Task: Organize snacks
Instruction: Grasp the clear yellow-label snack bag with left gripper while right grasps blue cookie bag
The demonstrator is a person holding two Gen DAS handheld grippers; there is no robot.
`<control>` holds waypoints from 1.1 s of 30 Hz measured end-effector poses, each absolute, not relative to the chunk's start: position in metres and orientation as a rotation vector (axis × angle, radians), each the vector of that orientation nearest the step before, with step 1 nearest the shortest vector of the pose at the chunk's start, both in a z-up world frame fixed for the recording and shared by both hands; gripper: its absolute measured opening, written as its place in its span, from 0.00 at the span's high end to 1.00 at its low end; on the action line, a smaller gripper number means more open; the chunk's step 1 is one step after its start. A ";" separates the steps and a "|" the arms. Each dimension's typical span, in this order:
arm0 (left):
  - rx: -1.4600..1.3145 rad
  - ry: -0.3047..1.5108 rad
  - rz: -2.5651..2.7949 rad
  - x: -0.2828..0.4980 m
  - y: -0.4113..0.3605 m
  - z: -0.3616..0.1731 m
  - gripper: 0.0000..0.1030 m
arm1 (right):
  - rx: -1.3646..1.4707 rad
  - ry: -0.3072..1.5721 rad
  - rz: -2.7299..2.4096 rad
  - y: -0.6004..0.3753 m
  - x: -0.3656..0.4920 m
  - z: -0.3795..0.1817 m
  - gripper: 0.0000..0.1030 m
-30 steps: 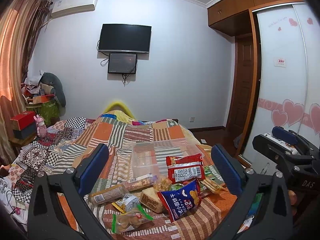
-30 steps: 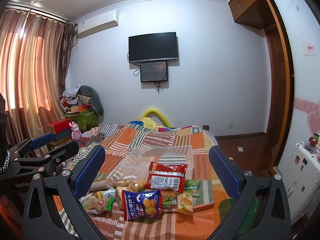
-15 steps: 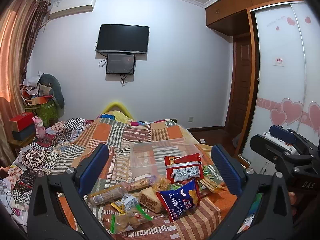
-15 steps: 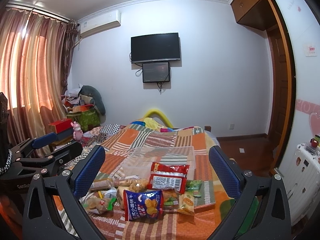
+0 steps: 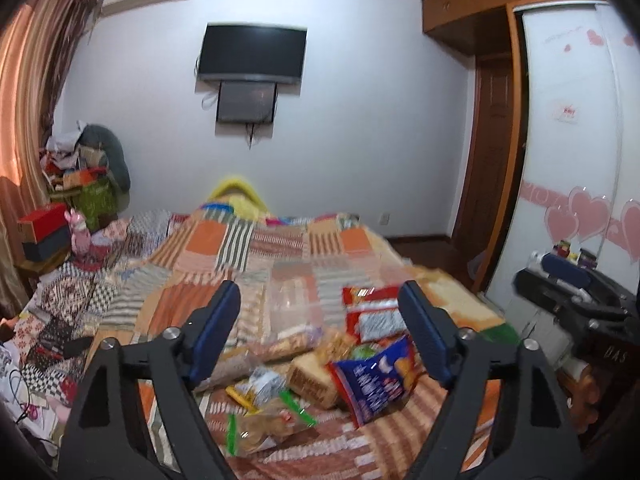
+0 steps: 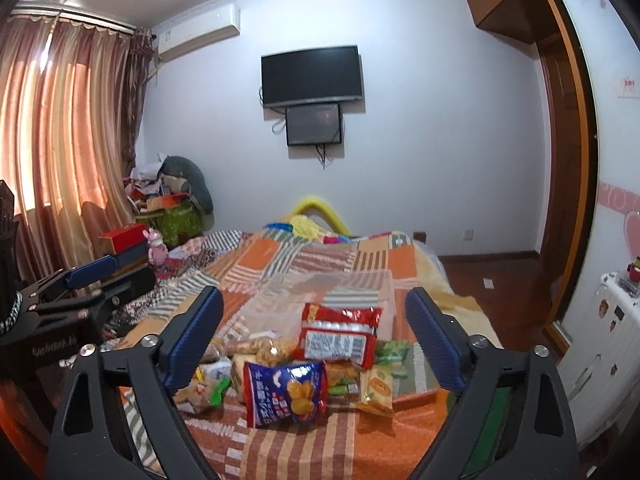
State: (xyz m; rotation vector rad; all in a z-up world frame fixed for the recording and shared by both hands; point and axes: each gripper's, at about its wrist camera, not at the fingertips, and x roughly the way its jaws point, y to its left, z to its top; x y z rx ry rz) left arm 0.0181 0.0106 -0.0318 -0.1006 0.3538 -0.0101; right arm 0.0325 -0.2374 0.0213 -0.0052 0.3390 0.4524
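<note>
A pile of snack packets lies on the near end of a patchwork bed. A blue chip bag (image 6: pixel 286 394) (image 5: pixel 374 380) is in front, a red packet (image 6: pixel 340 334) (image 5: pixel 370 312) behind it, a yellow packet (image 6: pixel 376 390) to the right, and a bread loaf (image 5: pixel 310 378) and clear wrapped snacks (image 5: pixel 264 426) to the left. A clear plastic box (image 6: pixel 320 292) (image 5: pixel 296 304) stands just beyond the pile. My left gripper (image 5: pixel 318 338) is open and empty above the pile. My right gripper (image 6: pixel 314 340) is open and empty above the pile too.
The bed's quilt (image 6: pixel 316 256) stretches away to the far wall under a TV (image 6: pixel 312 74). Clutter and boxes (image 6: pixel 168 212) stand at the left by the curtains. A wardrobe (image 5: pixel 576 160) and a white suitcase (image 6: pixel 600 332) stand on the right.
The left wrist view has shifted and blurred, with the pile now nearer and more central. The right gripper has edged slightly. Both grippers stay open.
</note>
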 end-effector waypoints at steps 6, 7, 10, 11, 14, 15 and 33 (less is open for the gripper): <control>-0.104 0.532 0.015 0.041 0.037 -0.075 0.26 | -0.022 0.452 0.439 -0.244 0.046 -0.007 0.25; -0.104 0.569 0.017 0.045 0.042 -0.085 0.26 | -0.023 0.475 0.440 -0.245 0.049 -0.012 0.25; -0.098 0.639 0.037 0.051 0.048 -0.110 0.26 | -0.025 0.533 0.440 -0.247 0.054 -0.025 0.26; -0.098 0.666 0.039 0.055 0.051 -0.119 0.25 | -0.027 0.550 0.439 -0.247 0.055 -0.029 0.26; -0.109 0.734 0.043 0.061 0.057 -0.142 0.19 | -0.028 0.607 0.448 -0.246 0.061 -0.039 0.26; -0.119 0.751 0.042 0.062 0.060 -0.149 0.15 | -0.029 0.626 0.454 -0.244 0.062 -0.043 0.26; -0.193 0.910 -0.077 0.094 0.062 -0.217 0.01 | -0.067 0.836 0.555 -0.191 0.098 -0.092 0.21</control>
